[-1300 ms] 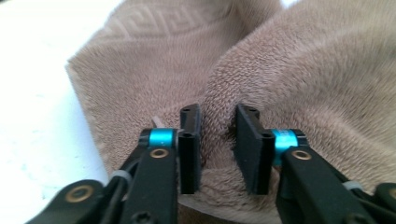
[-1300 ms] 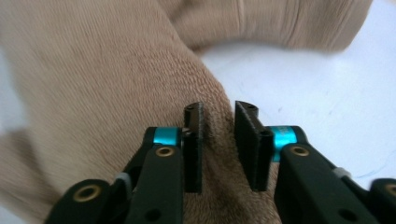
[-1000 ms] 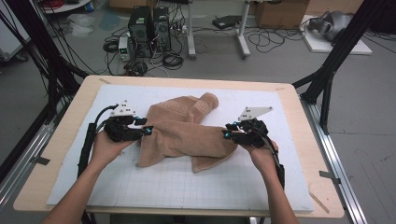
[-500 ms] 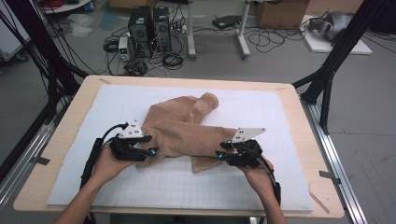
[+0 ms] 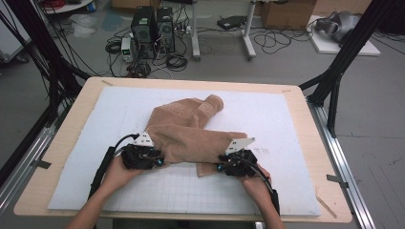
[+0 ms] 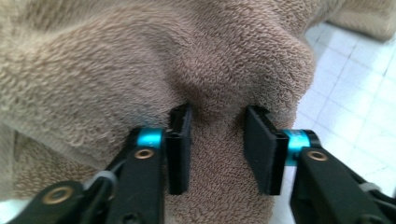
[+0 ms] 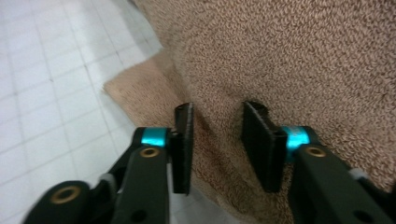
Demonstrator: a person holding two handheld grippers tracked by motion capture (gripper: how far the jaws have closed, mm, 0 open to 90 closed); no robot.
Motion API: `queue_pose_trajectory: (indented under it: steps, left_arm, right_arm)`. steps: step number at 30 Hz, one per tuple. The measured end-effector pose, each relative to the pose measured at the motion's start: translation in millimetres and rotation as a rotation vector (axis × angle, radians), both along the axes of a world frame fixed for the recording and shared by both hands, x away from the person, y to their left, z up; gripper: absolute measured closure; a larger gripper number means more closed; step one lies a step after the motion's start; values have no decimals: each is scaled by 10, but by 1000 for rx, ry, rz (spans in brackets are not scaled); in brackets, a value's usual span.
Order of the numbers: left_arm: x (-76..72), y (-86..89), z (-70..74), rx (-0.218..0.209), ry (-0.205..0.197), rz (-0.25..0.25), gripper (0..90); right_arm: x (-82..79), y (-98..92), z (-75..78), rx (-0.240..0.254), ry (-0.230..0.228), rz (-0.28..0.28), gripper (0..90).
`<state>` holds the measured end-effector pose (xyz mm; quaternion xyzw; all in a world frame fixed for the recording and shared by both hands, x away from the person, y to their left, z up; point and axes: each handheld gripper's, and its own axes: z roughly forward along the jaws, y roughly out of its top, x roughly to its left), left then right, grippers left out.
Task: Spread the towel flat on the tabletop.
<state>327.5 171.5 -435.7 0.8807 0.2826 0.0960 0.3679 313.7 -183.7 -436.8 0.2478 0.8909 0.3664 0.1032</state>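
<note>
A tan terry towel (image 5: 191, 129) lies crumpled on the white gridded mat (image 5: 296, 119), one end folded up toward the far side. My left gripper (image 5: 160, 160) is at the towel's near left edge. In the left gripper view its pads (image 6: 180, 144) press a puckered fold of towel (image 6: 140, 60); the jaws have just been closing on it. My right gripper (image 5: 219, 167) is at the near right edge. In the right gripper view its pads (image 7: 261, 140) dent the towel (image 7: 303, 56) between them, and these jaws have also just been closing.
The mat covers a wooden table (image 5: 62, 143) with black frame posts (image 5: 334, 81) at its far corners. Cables and computer boxes (image 5: 153, 28) lie on the floor beyond the table. White mat shows to both sides of the towel and in front of the hands.
Both hands have come down and toward the near edge of the table. The towel's near side has been drawn with them and lies lower and flatter.
</note>
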Motion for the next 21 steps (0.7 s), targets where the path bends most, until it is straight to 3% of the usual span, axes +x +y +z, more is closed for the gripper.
queue_pose_trajectory:
  steps: [5,7,9,14,21]
  left_arm:
    - [-26,-27,6,14,-27,-5,805]
    - [-34,-26,16,18,-30,-6,821]
    - [-55,-29,33,25,-40,-8,833]
    - [-119,1,123,4,-65,-17,840]
    - [-241,86,303,-35,-105,-22,842]
  right_arm:
    - [3,14,-2,-31,-26,-10,813]
    - [31,-10,-7,-9,-14,-3,836]
    - [53,-43,-5,14,4,3,847]
    - [27,-86,52,27,-1,25,851]
    - [-73,-149,274,41,-39,71,852]
